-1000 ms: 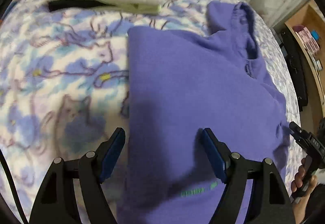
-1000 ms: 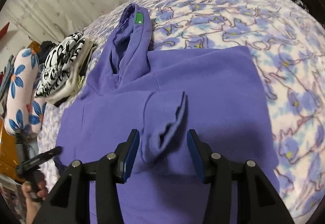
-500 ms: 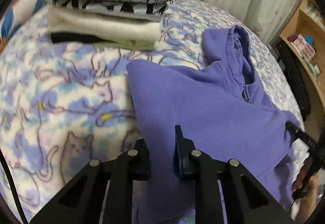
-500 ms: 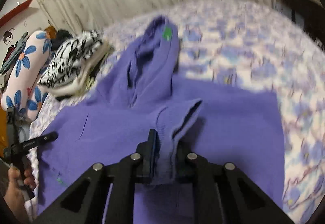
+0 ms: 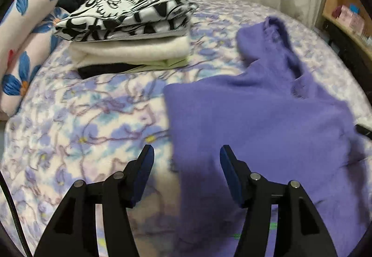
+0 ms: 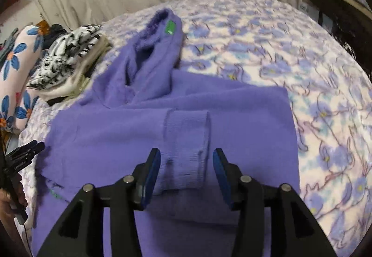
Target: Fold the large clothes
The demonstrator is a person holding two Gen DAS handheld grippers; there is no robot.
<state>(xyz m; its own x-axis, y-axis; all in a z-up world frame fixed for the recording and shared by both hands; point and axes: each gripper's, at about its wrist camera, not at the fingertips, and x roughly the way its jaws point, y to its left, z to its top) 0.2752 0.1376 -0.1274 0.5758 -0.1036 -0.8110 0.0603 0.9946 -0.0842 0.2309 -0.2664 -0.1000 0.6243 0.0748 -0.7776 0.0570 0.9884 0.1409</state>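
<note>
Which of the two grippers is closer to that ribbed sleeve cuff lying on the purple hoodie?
Right. The right gripper is open with the sleeve cuff between its fingers; the left gripper is open at the purple hoodie side edge.

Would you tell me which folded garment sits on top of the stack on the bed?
The black-and-white patterned garment is on top; beneath it lie the cream one, then thin pale-green and black layers.

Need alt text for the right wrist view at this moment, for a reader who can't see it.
The open right gripper hovers over a purple hoodie spread on a floral bedspread, its ribbed sleeve cuff lying between the two fingers. The hood, with a green tag, points toward the curtain. At far left sit a stack of folded clothes and the left gripper.
</note>
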